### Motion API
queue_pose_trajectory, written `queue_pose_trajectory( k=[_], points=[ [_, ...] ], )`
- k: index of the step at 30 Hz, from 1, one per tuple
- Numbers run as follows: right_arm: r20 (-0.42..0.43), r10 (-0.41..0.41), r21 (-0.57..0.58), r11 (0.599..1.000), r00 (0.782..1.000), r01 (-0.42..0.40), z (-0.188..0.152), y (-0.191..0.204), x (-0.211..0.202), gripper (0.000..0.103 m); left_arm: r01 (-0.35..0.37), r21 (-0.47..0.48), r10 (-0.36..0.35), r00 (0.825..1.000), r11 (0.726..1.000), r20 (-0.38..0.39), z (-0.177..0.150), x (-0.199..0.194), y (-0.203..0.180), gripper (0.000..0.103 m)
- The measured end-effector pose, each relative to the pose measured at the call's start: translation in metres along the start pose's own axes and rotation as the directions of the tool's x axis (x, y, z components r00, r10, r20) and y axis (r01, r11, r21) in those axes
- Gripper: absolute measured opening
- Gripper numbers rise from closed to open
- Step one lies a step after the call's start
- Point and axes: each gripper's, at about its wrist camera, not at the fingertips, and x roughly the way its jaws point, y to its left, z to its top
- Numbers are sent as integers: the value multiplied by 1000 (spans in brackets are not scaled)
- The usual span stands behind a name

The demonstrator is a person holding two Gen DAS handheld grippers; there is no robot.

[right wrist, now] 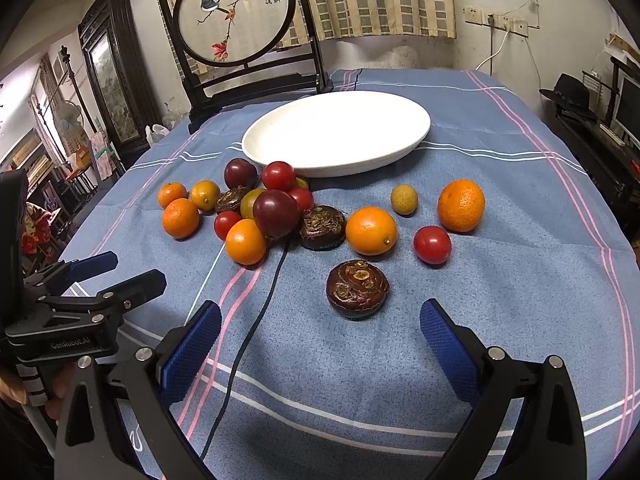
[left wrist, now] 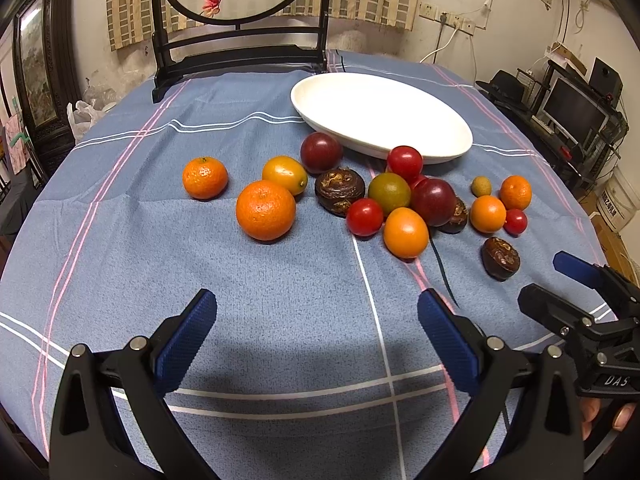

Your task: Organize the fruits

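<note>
A white oval plate [left wrist: 432, 148] [right wrist: 280, 160] sits empty at the back of the blue tablecloth. In front of it lie several loose fruits: tangerines [left wrist: 265, 210] [right wrist: 461, 205], red cherry tomatoes [left wrist: 364, 217] [right wrist: 432, 245], dark plums [left wrist: 321, 152] [right wrist: 276, 213] and brown water chestnuts [left wrist: 500, 258] [right wrist: 357, 289]. My left gripper [left wrist: 316, 320] is open and empty, short of the large tangerine. My right gripper [right wrist: 320, 328] is open and empty, just short of the nearest water chestnut. Each gripper shows in the other's view, the right one [left wrist: 560, 280] and the left one [right wrist: 120, 268].
A dark wooden stand with a round painted screen [left wrist: 240, 36] [right wrist: 240, 40] stands behind the plate. A thin black cable [right wrist: 256, 320] runs across the cloth from the fruit pile toward me. Shelves with a monitor [left wrist: 576, 112] stand off the table's right.
</note>
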Motion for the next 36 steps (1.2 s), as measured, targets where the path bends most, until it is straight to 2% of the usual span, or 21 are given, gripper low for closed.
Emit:
queue_pose_trajectory(
  k=[15, 24, 26, 28, 30, 32, 33, 34, 36],
  points=[
    [-22, -11, -5, 1000, 1000, 11, 1, 1, 6, 100, 6, 1, -6, 1000, 1000, -13, 1, 7, 1, 98],
    [-88, -53, 21, 998, 995, 55, 4, -7, 26, 100, 10, -4, -10, 1000, 1000, -25, 2, 18, 12, 98],
    [-105, -72, 22, 997, 992, 75, 8, -8, 32, 93, 11, -13, -11, 1000, 1000, -29, 3, 22, 17, 98],
    [-135, -84, 24, 996, 987, 88, 11, -8, 41, 81, 14, -22, -14, 999, 1000, -37, 4, 26, 22, 98],
    [-164, -90, 28, 995, 982, 96, 13, -9, 50, 74, 12, -26, -14, 999, 1000, -44, 5, 29, 25, 98],
    [-161, -119, 2, 993, 980, 121, 15, -4, 55, 61, 12, -28, -13, 999, 1000, -51, 6, 32, 28, 98],
    [-157, -135, -7, 991, 978, 135, 16, -3, 57, 48, 10, -30, -11, 998, 999, -54, 7, 34, 30, 98],
    [-149, -147, -9, 989, 978, 148, 17, -3, 58, 42, 8, -32, -10, 998, 999, -56, 7, 34, 31, 98],
    [-145, -131, 13, 991, 981, 134, 19, -6, 58, 41, 3, -33, -5, 998, 999, -56, 9, 35, 33, 98]
  ],
)
